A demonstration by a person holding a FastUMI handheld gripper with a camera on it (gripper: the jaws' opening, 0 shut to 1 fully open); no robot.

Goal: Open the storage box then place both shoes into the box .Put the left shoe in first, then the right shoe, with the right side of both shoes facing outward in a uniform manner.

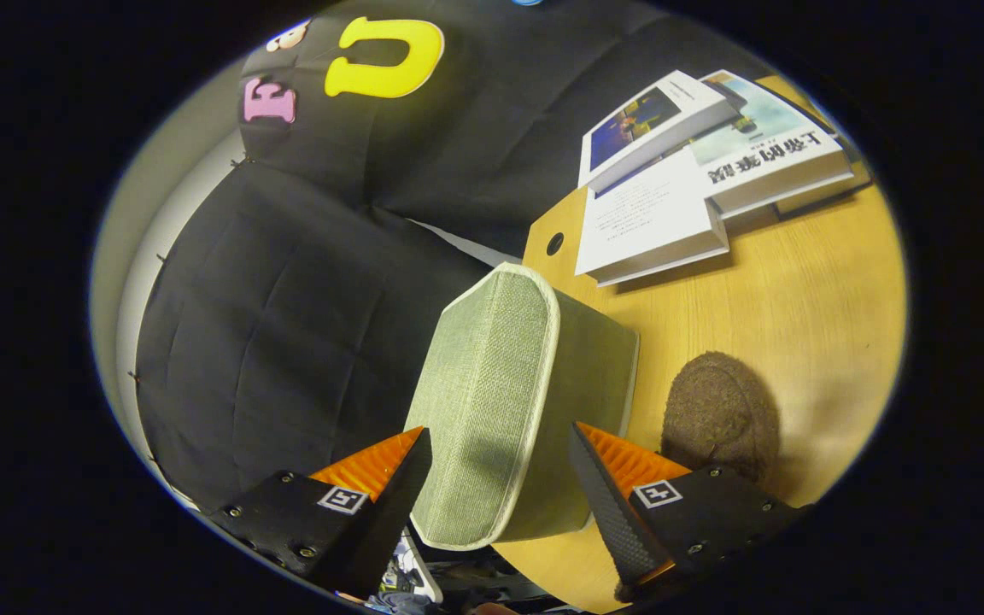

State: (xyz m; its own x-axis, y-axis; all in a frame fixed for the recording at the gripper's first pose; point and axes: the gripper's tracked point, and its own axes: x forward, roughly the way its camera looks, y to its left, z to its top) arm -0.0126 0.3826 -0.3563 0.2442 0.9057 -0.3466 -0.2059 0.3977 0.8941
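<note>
A pale green fabric storage box lid (492, 401) with white piping stands on edge between my fingers. My gripper (500, 478) is shut on it: the left finger (389, 487) lies against its broad face and the right finger (607, 495) against its darker side. A brown fuzzy shoe (718, 418) lies on the wooden table (799, 307), just beyond the right finger and beside the lid. Below the lid, near the fingers, dark things with a bit of white (411, 576) show, too cut off to identify.
A pile of books (697, 179) lies on the table's far part, beyond the shoe. The table's edge has a round hole (554, 243) near the books. The black cloth wall (287, 325) hangs behind the lid and left finger.
</note>
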